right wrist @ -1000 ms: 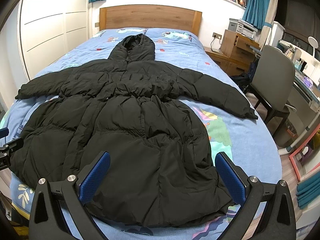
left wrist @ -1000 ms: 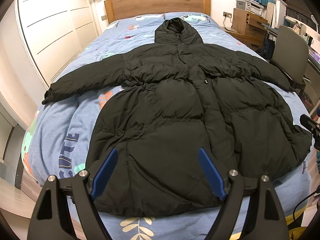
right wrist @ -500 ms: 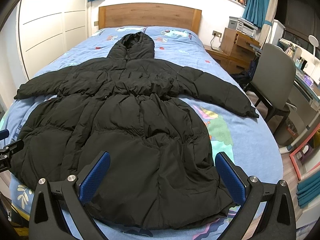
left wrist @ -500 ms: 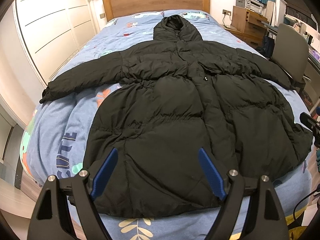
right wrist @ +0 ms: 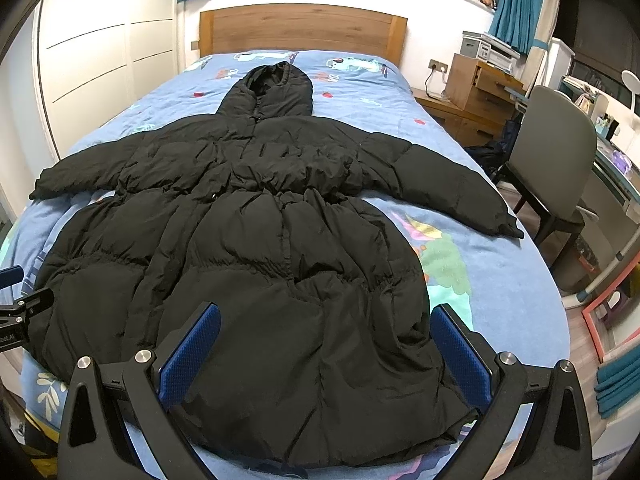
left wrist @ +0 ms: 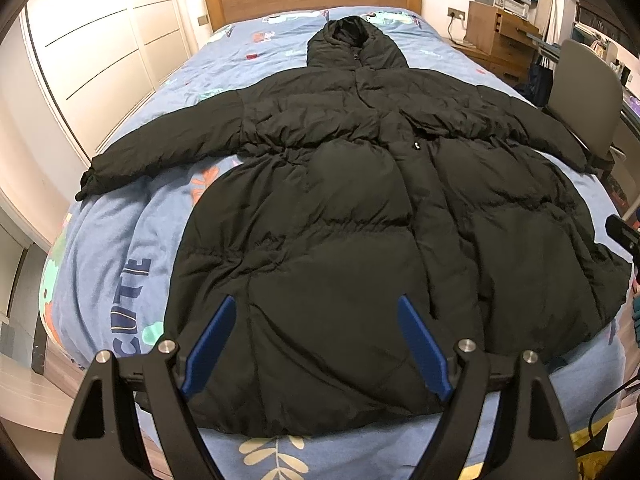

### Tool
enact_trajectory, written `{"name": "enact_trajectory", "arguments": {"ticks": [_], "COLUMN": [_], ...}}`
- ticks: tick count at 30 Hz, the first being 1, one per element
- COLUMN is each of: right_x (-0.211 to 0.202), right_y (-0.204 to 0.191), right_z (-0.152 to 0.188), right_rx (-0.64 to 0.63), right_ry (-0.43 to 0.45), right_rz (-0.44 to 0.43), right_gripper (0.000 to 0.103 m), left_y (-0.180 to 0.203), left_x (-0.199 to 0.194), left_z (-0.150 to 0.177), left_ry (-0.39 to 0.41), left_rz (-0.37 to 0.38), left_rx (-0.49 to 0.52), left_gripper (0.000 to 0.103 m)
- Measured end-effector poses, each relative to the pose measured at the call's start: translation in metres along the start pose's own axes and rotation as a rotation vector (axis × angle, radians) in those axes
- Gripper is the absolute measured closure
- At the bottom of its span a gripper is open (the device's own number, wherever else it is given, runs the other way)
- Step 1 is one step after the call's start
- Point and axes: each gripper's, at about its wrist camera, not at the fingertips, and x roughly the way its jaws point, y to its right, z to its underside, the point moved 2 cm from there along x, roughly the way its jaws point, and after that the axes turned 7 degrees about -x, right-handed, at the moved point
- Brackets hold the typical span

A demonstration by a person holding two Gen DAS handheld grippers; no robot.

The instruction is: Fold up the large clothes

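Note:
A long black padded coat [left wrist: 344, 208] [right wrist: 256, 248] lies flat on the bed, hood [left wrist: 354, 46] toward the headboard, both sleeves spread out sideways, hem at the foot. My left gripper [left wrist: 316, 344] hovers open above the hem's left half, blue pads wide apart, nothing between them. My right gripper [right wrist: 326, 354] hangs open over the hem's right half, also holding nothing. Part of the right gripper [left wrist: 624, 236] shows at the right edge of the left wrist view, and part of the left gripper [right wrist: 20, 308] shows at the left edge of the right wrist view.
The bed has a blue patterned cover [right wrist: 500, 272] and a wooden headboard [right wrist: 302, 26]. White wardrobe doors [left wrist: 100, 40] run along the left. To the right stand a grey chair [right wrist: 560, 152], a wooden nightstand [right wrist: 476, 92] and a desk.
Both views have shifted slightly, with the coat sitting a little higher and nearer in frame. The coat itself has not moved, and both grippers stay open.

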Motion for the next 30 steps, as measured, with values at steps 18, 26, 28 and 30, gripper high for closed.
{"name": "enact_trajectory", "arguments": {"ticks": [18,26,28,30], "right_x": [0.034,0.074,0.086,0.105], "right_y": [0.02,0.058,0.075,0.098], "right_z": [-0.035,-0.064,-0.069,-0.073], "right_rx": [0.03,0.1,0.132,0.179], "right_ry": [-0.008,-0.001,0.002,-0.008], "right_rz": [-0.035,-0.031,-0.023,-0.002], "right_gripper": [0.001,0.001,0.001,0.001], "left_y": [-0.007,-0.015,-0.016,-0.016], "left_x": [0.023,0.04,0.048,0.057], "left_z": [-0.039,-0.09,-0.1,-0.11], "left_ry": [-0.048,-0.02,-0.021,-0.022], "left_rz": [-0.035,-0.09,-0.098,-0.113], "left_rx": [-0.04,-0.085,-0.098,-0.105], "left_gripper": [0.021,0.021,0.021,0.021]}}
